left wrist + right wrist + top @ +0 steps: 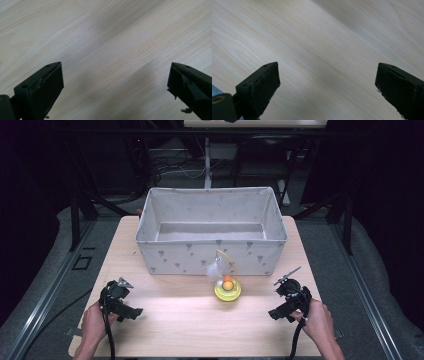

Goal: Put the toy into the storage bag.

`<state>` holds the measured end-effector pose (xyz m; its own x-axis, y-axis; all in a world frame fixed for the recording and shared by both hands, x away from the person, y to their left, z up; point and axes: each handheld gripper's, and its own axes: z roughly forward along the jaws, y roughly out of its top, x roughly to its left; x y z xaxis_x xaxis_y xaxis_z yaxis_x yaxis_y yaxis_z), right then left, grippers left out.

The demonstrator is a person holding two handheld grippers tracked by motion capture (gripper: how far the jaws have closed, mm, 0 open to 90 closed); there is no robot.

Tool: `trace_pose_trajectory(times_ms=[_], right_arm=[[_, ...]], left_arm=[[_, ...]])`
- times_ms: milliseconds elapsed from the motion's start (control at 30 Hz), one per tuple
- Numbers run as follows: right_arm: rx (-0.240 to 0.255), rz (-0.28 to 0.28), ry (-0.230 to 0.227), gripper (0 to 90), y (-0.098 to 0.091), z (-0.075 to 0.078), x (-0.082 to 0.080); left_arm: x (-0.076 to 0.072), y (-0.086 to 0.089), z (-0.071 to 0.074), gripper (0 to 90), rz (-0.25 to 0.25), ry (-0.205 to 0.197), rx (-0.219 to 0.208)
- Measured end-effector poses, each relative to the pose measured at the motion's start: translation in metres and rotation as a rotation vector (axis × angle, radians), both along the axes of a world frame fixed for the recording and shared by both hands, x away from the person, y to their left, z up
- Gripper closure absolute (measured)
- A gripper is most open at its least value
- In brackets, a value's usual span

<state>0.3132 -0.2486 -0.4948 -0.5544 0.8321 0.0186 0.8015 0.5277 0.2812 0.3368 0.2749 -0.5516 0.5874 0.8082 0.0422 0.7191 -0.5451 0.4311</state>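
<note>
At lower centre of the high view, the yellow toy sits left of the right claw, nearer it than the left claw; both gape apart, empty.

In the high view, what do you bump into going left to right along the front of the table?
Left gripper → round yellow toy with an orange ball and white feather → right gripper.

From above the near edge we look forward and down on the whole table, the box toward twelve o'clock. Each gripper view looks steeply down, close on bare wood between wide-set jaws; we share only that tabletop with the high view.
</note>
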Motion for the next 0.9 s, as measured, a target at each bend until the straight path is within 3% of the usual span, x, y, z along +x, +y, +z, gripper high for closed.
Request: trace_pose_trajectory(times_ms=[533, 767, 900], right_arm=[[-0.079, 0.068, -0.011, 5.4, 0.027, 0.006, -0.001], [-0.072, 0.084, -0.030, 4.4, 0.040, 0.013, 0.001], [-0.092, 0.123, -0.025, 3.7, 0.050, 0.017, 0.003]], left_arm=[[0.001, -0.001, -0.001, 0.3, -0.003, 0.003, 0.021], [0.000, -0.001, -0.001, 0.2, -0.001, 0.001, 0.021], [0.000, -0.001, -0.001, 0.1, -0.001, 0.003, 0.020]])
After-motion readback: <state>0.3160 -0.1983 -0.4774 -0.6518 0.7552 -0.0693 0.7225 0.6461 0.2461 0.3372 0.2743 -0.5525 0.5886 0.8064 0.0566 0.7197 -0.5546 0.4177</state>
